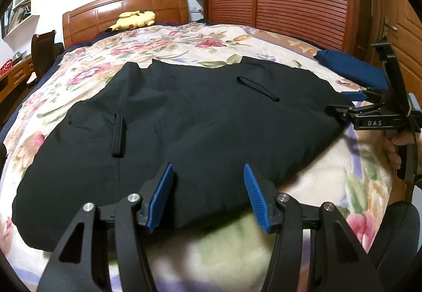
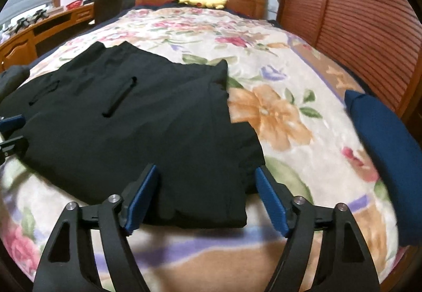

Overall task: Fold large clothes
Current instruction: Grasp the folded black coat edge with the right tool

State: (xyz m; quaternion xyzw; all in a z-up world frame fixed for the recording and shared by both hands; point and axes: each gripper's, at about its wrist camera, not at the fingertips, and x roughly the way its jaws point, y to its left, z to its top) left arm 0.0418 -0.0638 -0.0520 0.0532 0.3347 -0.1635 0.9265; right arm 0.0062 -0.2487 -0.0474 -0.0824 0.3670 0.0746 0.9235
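Left wrist view first: the left gripper [image 1: 208, 173] has its jaws roughly half open with nothing pinched between them. The black garment [image 1: 184, 117] is spread flat on the floral blanket [image 1: 171, 41] of the bed, and its near edge runs right under and just past the blue pads [image 1: 161, 197] — so the cloth sits between and ahead of the jaws, but I see no pad pressing on it. Off to the right of those jaws, the right gripper [image 1: 340, 104] pokes in at the garment's right-hand corner, with a hand [image 1: 395, 144] behind it. Beyond that corner lies a folded navy piece of clothing [image 1: 350, 70]. Way ahead, a yellow plush toy [image 1: 134, 19] sits against the wooden headboard [image 1: 126, 6].

Right wrist view: the right gripper [image 2: 207, 170] has its jaws spread wide, gripping nothing. The black garment [image 2: 132, 120] fills the area ahead and to the left of them; its near right corner lies in the gap between the two pads, closer to the left one, while the right pad hangs just beside the cloth's edge over bare blanket [image 2: 277, 112]. The picture is a bit smeared, so I can't tell whether the tips touch the fabric. The navy piece [image 2: 390, 133] lies well off to the right of the jaws, and the left gripper's tip [image 2: 10, 120] peeks in at the far left edge — next to the garment's left side.
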